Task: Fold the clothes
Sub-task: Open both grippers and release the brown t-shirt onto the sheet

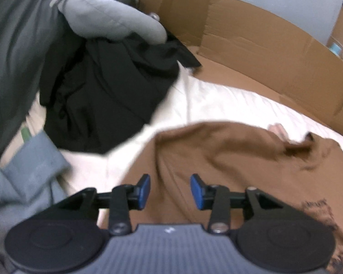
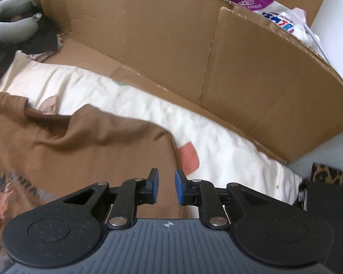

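Brown shirt (image 1: 228, 159) lies rumpled on the white sheet (image 1: 217, 100), print side up. Left gripper (image 1: 170, 190) hangs over it, jaws apart, nothing between. Right gripper (image 2: 167, 187) over the shirt's edge, jaws slightly apart, empty. Cardboard wall (image 2: 171, 45) stands along the sheet; bag (image 2: 274, 11) behind it. Black clothes (image 1: 103, 91) heaped beside a grey pillow (image 1: 109, 16).

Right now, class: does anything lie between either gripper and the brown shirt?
Nothing visible does. The left gripper and the right gripper both hang open directly over the brown shirt, with no other item in the gap. The black garment lies off to the side on the white sheet.
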Demonstrator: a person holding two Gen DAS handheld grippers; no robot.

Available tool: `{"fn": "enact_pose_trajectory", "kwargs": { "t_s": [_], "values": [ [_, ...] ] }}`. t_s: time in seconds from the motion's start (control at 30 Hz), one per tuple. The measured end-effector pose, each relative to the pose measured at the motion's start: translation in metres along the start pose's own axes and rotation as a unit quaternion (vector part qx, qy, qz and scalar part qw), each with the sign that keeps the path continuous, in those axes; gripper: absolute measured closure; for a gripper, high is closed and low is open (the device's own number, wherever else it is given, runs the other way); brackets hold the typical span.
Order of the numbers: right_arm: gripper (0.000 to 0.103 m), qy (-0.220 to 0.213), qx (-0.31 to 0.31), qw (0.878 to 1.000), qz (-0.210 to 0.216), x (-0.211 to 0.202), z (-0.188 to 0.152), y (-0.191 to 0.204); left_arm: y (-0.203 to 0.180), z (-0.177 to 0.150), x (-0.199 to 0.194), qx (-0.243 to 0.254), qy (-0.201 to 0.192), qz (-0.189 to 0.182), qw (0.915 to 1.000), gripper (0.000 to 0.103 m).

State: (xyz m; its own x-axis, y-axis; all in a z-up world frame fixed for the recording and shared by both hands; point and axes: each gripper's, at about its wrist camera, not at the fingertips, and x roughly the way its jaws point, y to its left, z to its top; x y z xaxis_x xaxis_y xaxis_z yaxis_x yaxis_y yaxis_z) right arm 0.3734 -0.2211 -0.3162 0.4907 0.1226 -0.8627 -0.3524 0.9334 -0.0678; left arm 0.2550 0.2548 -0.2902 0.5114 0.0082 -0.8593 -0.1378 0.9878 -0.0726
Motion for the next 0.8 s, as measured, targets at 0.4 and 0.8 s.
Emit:
{"fn": "enact_pose_trajectory", "kwargs": {
  "t_s": [0.4, 0.8],
  "values": [
    [0.077, 0.0, 0.02, 0.999, 0.031, -0.073, -0.068, -0.002, -0.055, -0.08, -0.029, 0.027, 0.048, -0.077, 0.9955, 0.038],
    [0.065, 0.031, 0.058, 0.997, 0.034, -0.106, -0.171, -0.002, -0.087, -0.137, -0.022, -0.004, 0.091, -0.118, 0.9889, 0.038]
  ]
}}
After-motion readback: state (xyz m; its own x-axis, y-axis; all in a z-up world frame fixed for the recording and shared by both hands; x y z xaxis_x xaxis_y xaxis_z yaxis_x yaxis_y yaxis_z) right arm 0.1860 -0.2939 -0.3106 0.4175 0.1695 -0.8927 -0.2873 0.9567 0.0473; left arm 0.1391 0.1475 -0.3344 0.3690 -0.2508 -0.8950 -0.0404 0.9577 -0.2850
